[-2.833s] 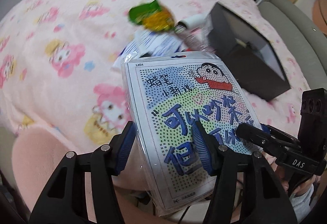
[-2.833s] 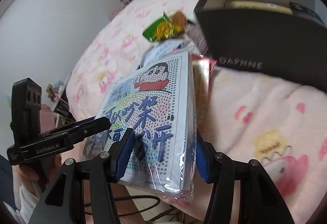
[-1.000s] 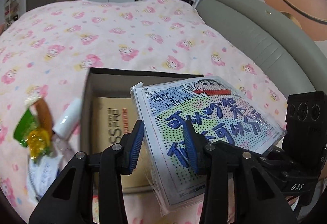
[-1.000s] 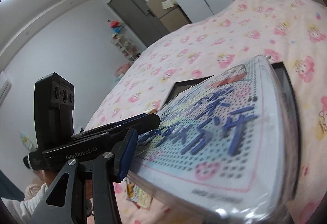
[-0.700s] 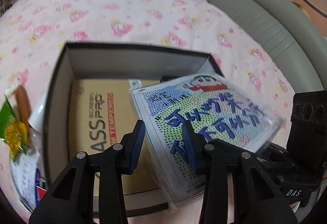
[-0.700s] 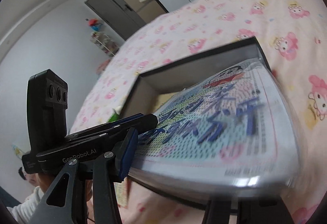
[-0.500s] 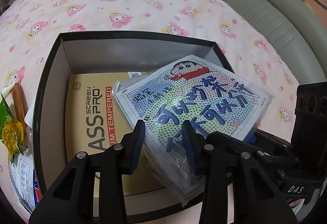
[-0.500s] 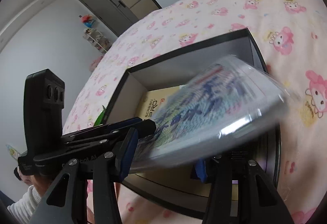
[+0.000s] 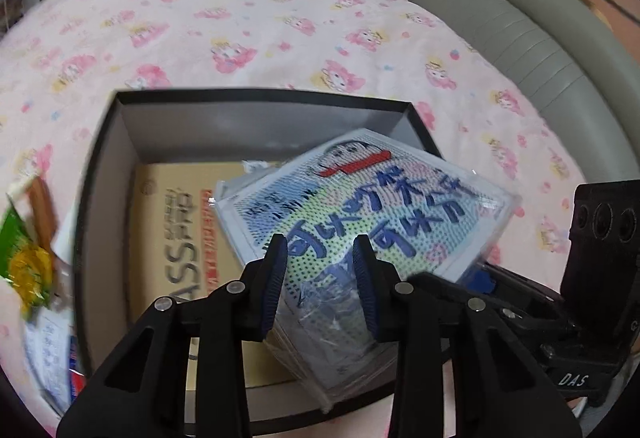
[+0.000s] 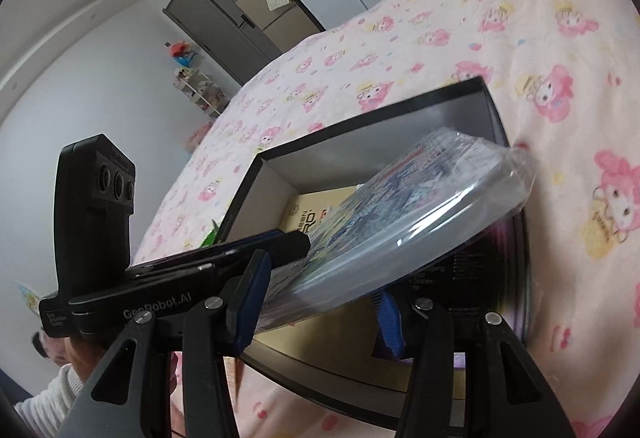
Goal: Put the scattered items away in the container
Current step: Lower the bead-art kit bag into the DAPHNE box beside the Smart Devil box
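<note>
So both claws have the plastic-wrapped cartoon pack [image 9: 360,206]: left claw [image 9: 320,278] pinching its near edge, right claw [image 10: 316,302] clamped on its side. It's tilted over the black box [image 9: 100,198], above a tan carton [image 9: 168,238]. Next I'd say lower it flat and release. Snack wrappers [image 9: 24,262] lie outside on the bed [image 9: 240,18].

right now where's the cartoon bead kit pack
In the left wrist view the cartoon bead kit pack is tilted over the black box's right side, above the tan screen-protector package.
</note>
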